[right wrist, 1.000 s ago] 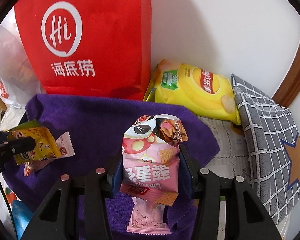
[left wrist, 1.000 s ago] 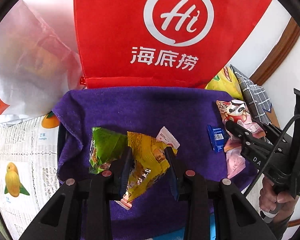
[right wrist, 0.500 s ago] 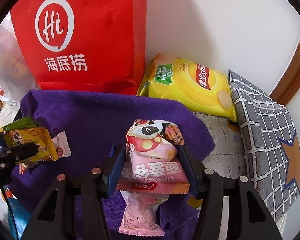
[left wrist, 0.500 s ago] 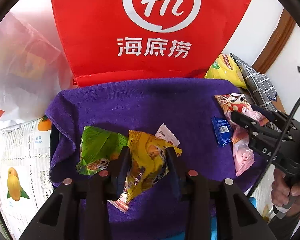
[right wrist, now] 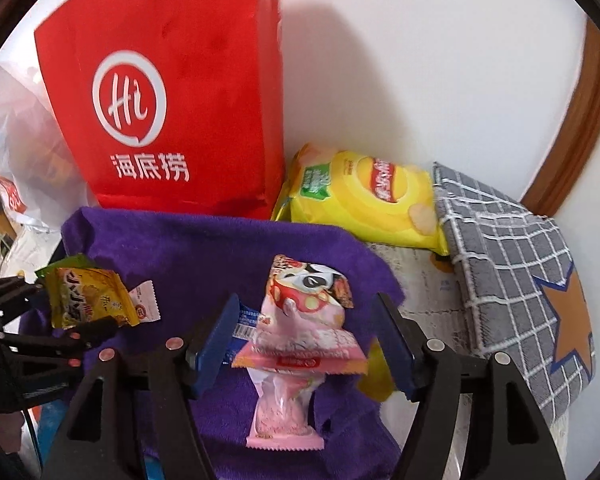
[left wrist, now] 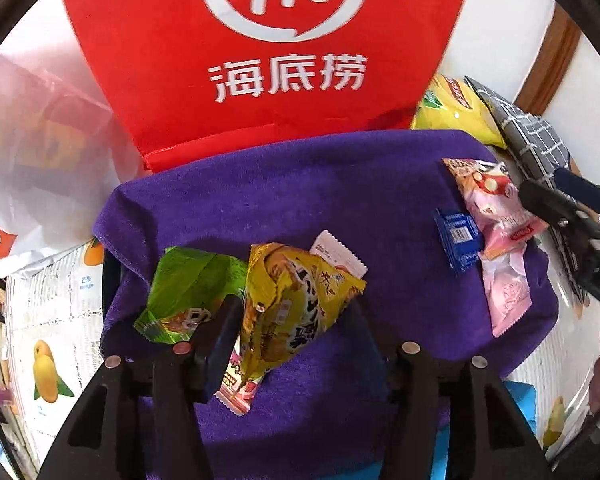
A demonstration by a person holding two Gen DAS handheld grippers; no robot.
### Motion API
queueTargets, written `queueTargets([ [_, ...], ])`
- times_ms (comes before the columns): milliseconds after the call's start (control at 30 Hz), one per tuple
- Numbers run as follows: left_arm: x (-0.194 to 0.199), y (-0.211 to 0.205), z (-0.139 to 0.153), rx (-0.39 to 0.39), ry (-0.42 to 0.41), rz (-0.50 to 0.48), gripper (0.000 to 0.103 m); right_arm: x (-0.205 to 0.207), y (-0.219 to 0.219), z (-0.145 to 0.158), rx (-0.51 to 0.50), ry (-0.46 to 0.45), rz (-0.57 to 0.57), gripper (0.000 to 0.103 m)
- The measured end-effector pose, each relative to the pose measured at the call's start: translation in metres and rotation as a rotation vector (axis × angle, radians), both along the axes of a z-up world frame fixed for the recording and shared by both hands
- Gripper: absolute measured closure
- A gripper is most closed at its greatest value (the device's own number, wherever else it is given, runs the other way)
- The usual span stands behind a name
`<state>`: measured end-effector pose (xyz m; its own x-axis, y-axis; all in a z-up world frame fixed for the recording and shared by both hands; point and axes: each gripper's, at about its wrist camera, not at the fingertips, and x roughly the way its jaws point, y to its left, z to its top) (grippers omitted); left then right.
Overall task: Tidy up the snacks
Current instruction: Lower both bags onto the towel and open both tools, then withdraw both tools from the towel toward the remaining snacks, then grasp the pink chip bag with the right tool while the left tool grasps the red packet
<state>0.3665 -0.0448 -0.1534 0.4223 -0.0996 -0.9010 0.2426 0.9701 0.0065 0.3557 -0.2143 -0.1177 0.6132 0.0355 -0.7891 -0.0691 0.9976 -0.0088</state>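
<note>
A purple towel point(left wrist: 300, 192) carries the snacks. My left gripper point(left wrist: 294, 320) is open; a yellow snack packet point(left wrist: 292, 308) stands between its fingers on a pink-and-white packet point(left wrist: 336, 250), beside a green packet point(left wrist: 188, 292). My right gripper point(right wrist: 304, 332) is open around a stack of pink snack packets point(right wrist: 304, 320), which rest on the towel point(right wrist: 204, 248). A small blue sachet point(left wrist: 456, 240) lies next to the pink stack point(left wrist: 496, 216). The yellow packet also shows in the right wrist view point(right wrist: 84, 300).
A red Haidilao bag point(left wrist: 260, 52) stands behind the towel. A yellow chips bag point(right wrist: 364, 208) and a grey checked cushion point(right wrist: 516, 272) lie at the right. A white plastic bag point(left wrist: 40, 160) sits at the left on a fruit-print tablecloth point(left wrist: 48, 320).
Both grippers have opened: the left let go of the yellow packet, the right let go of the pink packets. Both cameras moved closer to the red bag.
</note>
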Motion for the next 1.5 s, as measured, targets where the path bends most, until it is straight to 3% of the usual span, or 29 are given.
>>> queueTargets([
  [267, -0.01, -0.017, 0.012, 0.008, -0.032, -0.039, 0.045, -0.034, -0.025, 0.011, -0.01, 0.007, -0.057, 0.035],
  [467, -0.026, -0.023, 0.037, -0.005, -0.086, -0.059, 0.043, -0.07, -0.036, 0.023, 0.023, 0.001, -0.082, 0.035],
  [667, -0.053, -0.01, 0.067, -0.044, -0.142, -0.041, 0.042, -0.109, -0.033, 0.039, -0.013, -0.038, -0.099, 0.035],
  [800, -0.078, 0.011, 0.084, -0.049, -0.175, -0.015, 0.042, -0.13, -0.033, 0.043, 0.029, -0.03, -0.097, 0.035],
  [933, -0.105, 0.034, 0.095, -0.058, -0.188, 0.027, 0.042, -0.152, -0.026, 0.039, 0.096, 0.011, -0.045, 0.037],
  [1100, -0.134, 0.063, 0.098, -0.075, -0.183, 0.093, 0.037, -0.179, 0.0, 0.03, 0.102, 0.039, 0.031, 0.037],
  [1233, -0.157, 0.085, 0.095, -0.072, -0.187, 0.14, 0.032, -0.197, 0.023, 0.017, 0.123, 0.073, 0.102, 0.029],
  [1500, -0.192, 0.129, 0.089, -0.092, -0.19, 0.23, 0.03, -0.221, 0.064, -0.004, 0.115, 0.109, 0.193, 0.027],
])
